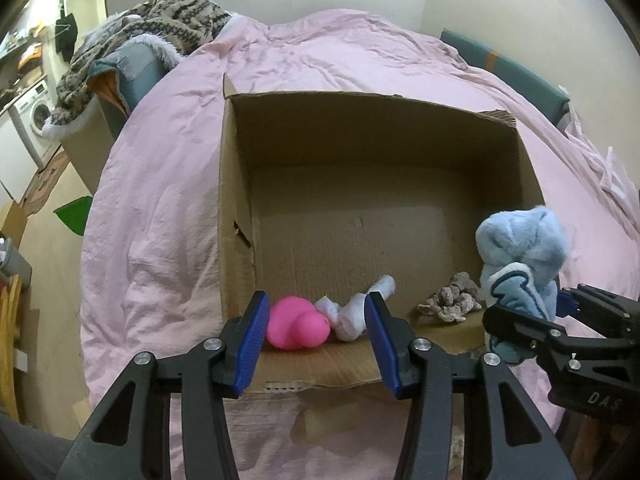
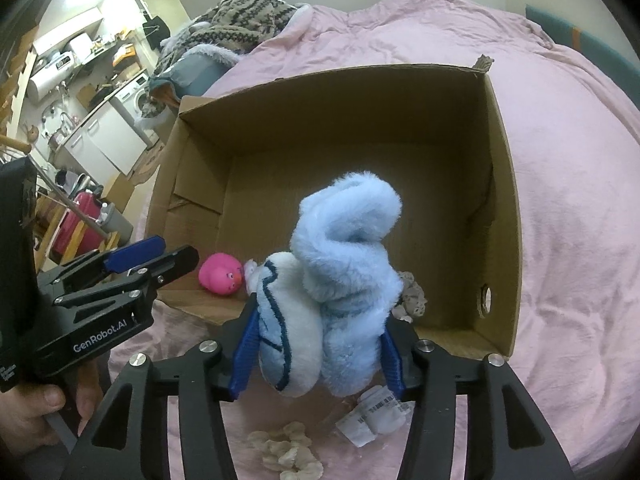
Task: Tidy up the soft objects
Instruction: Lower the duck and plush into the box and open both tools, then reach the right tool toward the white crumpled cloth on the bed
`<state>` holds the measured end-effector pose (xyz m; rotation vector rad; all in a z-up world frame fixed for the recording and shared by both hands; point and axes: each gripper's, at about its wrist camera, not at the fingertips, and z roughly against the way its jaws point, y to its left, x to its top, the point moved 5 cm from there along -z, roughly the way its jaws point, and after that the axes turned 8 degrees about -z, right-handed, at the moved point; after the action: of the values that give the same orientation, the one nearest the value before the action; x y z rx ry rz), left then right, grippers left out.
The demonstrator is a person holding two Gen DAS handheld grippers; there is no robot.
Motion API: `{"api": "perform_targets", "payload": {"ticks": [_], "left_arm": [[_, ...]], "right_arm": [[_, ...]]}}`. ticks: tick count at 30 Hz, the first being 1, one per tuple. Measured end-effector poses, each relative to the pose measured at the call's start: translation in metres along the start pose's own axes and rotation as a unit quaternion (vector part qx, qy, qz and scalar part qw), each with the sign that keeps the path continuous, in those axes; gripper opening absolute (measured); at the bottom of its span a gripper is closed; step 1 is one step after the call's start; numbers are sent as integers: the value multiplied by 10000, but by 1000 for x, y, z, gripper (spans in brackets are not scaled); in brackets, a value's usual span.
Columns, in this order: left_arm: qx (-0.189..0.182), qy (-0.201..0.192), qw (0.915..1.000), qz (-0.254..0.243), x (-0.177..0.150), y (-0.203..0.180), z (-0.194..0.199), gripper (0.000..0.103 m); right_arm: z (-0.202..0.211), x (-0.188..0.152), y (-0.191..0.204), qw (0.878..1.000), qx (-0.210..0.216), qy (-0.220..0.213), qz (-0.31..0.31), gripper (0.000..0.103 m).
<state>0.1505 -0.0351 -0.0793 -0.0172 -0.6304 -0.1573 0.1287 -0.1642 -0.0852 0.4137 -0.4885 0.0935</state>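
Holding a blue-and-white plush toy between part-open jaws at the cardboard box's near edge, the right gripper seemed about to drop it inside, while the left gripper hovered half-open and empty above a pink rubber duck.

Counting now: one cardboard box sitting on the pink bed. Inside it: one pink rubber duck, one white sock, one grey-brown scrunchie. One blue plush toy hanging over the near edge. One cream scrunchie lying outside.
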Motion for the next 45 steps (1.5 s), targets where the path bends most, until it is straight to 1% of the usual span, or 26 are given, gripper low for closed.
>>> {"api": "perform_targets", "payload": {"ticks": [1,4,7,8,9,10,12,13,15,18,25,35,41,45], "left_arm": [[-5,-33,10000,-16,1,-1,1,46],[-21,-96,9999,-55,2,-3,4,46],[8,-81,9999,-78,3,-3,4,48],[14,-82,9999,-85,3,-4,5,50],[15,-105,9999,-99,4,-5,6,54],[20,-144,9998,-101,4,-5,8,57],[26,-239,9997,-80,6,-5,12,69],[15,-277,9996,-58,7,-4,14,70],[-15,-300,9995,-28,8,-4,15,70],[34,-266,9996,-16,7,-2,14,70],[101,-260,9996,26,5,2,19,70],[16,-240,9997,92,-7,6,49,70],[-54,-145,9994,294,-24,14,67,70],[-15,-147,9993,335,-34,16,79,70]], "right_arm": [[0,0,0,10000,9,2,-18,62],[0,2,-2,9999,52,-7,-119,66],[1,4,-4,9998,26,-55,-172,66],[4,5,-5,9997,35,-131,-196,66],[6,7,-5,9996,37,-202,-213,69],[10,9,-5,9993,17,-297,-230,76],[14,11,-7,9986,-42,-440,-274,85],[14,12,-9,9984,-69,-471,-317,87],[14,12,-13,9982,-90,-442,-401,88],[12,12,-16,9980,-62,-395,-487,87],[18,10,-10,9982,32,-377,-464,87],[38,-9,-1,9988,53,-319,-354,87],[46,-22,2,9986,113,-227,-471,87],[51,-29,3,9983,135,-194,-526,87]]}}
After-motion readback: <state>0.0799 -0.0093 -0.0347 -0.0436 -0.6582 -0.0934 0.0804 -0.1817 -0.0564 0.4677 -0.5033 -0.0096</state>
